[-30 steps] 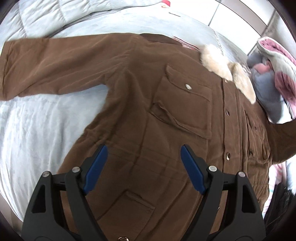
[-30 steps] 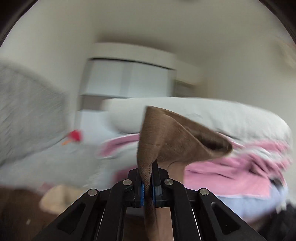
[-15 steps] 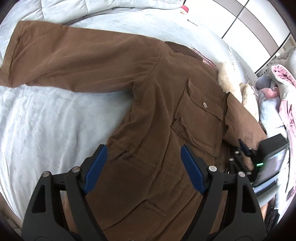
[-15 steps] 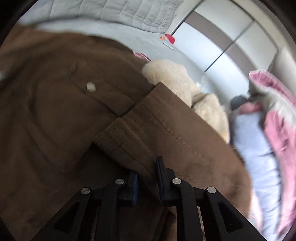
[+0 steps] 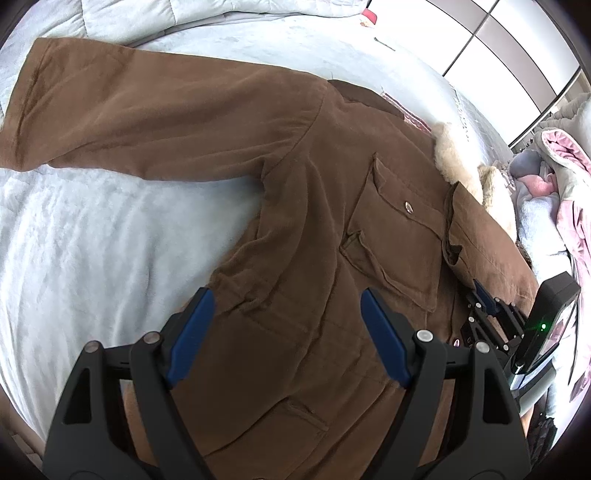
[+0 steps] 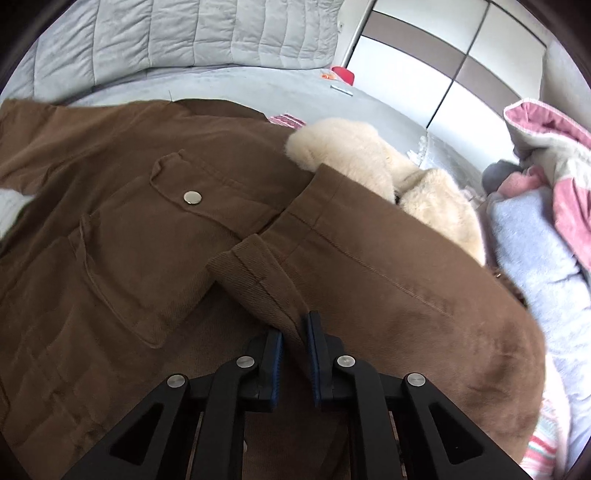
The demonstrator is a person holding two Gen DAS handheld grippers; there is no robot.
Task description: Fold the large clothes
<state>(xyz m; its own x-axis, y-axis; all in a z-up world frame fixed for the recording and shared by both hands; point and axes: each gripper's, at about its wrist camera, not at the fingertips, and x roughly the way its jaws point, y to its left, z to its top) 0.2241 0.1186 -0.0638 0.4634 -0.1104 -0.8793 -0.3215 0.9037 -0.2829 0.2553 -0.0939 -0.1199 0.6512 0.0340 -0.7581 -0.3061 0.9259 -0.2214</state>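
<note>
A large brown jacket [image 5: 303, 206] with a cream fur collar [image 5: 450, 158] lies front up on a pale bed. Its left sleeve [image 5: 147, 110] stretches out flat to the far left. Its right sleeve [image 6: 388, 273] is folded across the chest, cuff [image 6: 258, 280] next to the snap pocket [image 6: 177, 206]. My left gripper [image 5: 286, 328] is open and empty, hovering above the jacket's lower left side. My right gripper [image 6: 294, 347] has its jaws a narrow gap apart around the cuff fabric; it also shows in the left wrist view [image 5: 484, 299].
The pale blue bedspread [image 5: 92, 251] is bare to the left of the jacket. A grey quilt [image 6: 184, 33] lies at the bed's far side. A pile of pink, grey and blue clothes [image 6: 546, 206] sits at the right. A small red object [image 6: 342, 75] lies far back by the wardrobe doors.
My right gripper carried the right sleeve from up in the air down across the jacket's chest, and its jaws have parted slightly. My left gripper stayed open and drew back to the left.
</note>
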